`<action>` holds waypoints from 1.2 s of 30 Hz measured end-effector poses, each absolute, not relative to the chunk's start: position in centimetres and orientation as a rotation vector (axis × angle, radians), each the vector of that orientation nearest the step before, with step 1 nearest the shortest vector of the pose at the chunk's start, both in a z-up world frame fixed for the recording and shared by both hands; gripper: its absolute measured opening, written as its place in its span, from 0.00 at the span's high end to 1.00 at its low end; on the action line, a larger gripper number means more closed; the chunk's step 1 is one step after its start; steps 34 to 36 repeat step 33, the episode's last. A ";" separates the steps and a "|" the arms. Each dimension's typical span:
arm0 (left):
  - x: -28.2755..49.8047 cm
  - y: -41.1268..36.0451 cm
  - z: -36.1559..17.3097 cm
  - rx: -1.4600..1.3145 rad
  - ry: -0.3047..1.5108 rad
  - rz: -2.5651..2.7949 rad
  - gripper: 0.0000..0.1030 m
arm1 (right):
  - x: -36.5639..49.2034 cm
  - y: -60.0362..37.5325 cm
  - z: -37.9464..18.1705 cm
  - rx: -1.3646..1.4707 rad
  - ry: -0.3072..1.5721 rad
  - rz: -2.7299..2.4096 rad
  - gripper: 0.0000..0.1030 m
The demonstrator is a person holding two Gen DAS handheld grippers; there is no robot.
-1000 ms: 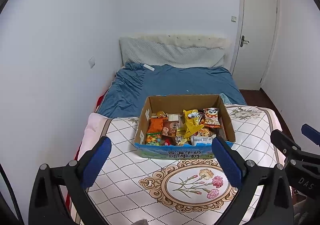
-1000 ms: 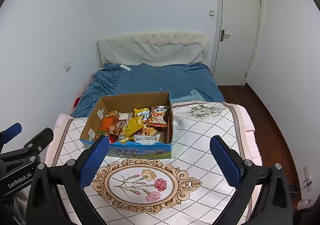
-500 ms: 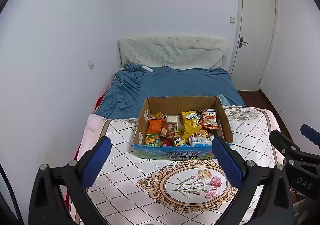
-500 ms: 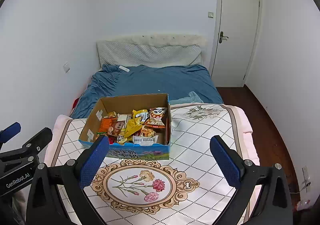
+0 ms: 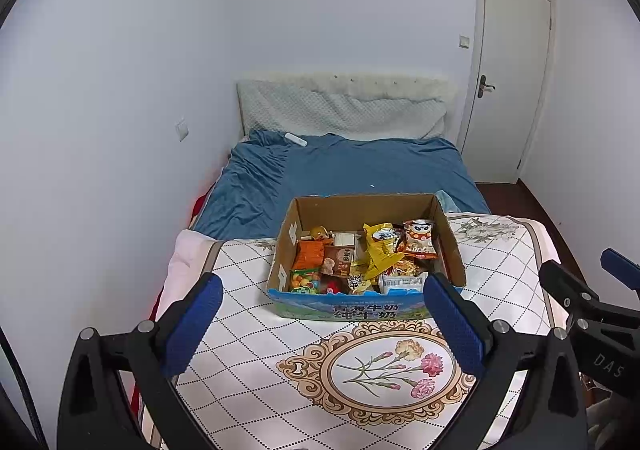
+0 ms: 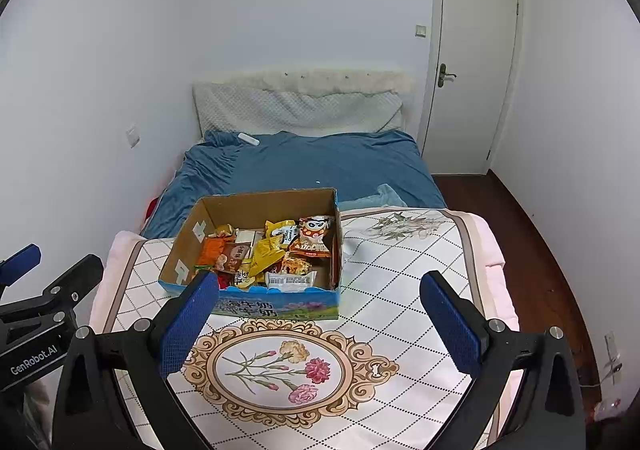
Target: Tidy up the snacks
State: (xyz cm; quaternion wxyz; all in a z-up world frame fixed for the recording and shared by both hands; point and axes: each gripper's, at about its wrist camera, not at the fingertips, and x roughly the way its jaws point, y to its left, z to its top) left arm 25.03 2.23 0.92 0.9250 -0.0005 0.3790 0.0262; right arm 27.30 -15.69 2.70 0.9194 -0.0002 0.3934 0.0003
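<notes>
The left gripper (image 5: 322,324), black-armed with blue textured pads, is held with its jaws spread wide and nothing between them, above the near part of a cream quilted blanket with a diamond grid and a floral oval medallion (image 5: 248,362). The right gripper (image 6: 318,324), of the same build, is likewise released and empty, poised over the same blanket. Each tool is seen at the edge of the other's view: the right gripper at the lower right of the left wrist view, the left gripper, lettered "GenRobot.AI", at the lower left of the right wrist view.

Beyond the fingertips, an open brown cardboard box with a blue printed front panel (image 5: 360,308) is set on the blanket, just past the medallion and well apart from both pairs of pads. The snacks are lying loose inside it: a crumpled yellow packet (image 5: 380,254) near the middle, an orange packet (image 5: 310,254) toward the left wall, a red-and-white packet with a cartoon face (image 5: 418,238) toward the right wall, and a white barcoded packet (image 6: 290,280) against the front wall.

Behind the box, a bed with a rumpled blue sheet (image 5: 360,170) and a pale padded headboard (image 5: 344,110) is shown against a white wall. A closed white door (image 6: 472,62) is seen at the right.
</notes>
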 end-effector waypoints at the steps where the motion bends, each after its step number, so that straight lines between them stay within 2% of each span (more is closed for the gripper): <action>1: 25.0 2.3 0.9 -0.002 0.778 0.053 0.00 | 27.3 -15.7 2.7 0.001 0.810 0.002 0.00; 36: 24.9 2.3 1.0 -0.005 0.773 0.050 0.00 | 27.1 -15.9 2.6 0.008 0.821 -0.015 0.00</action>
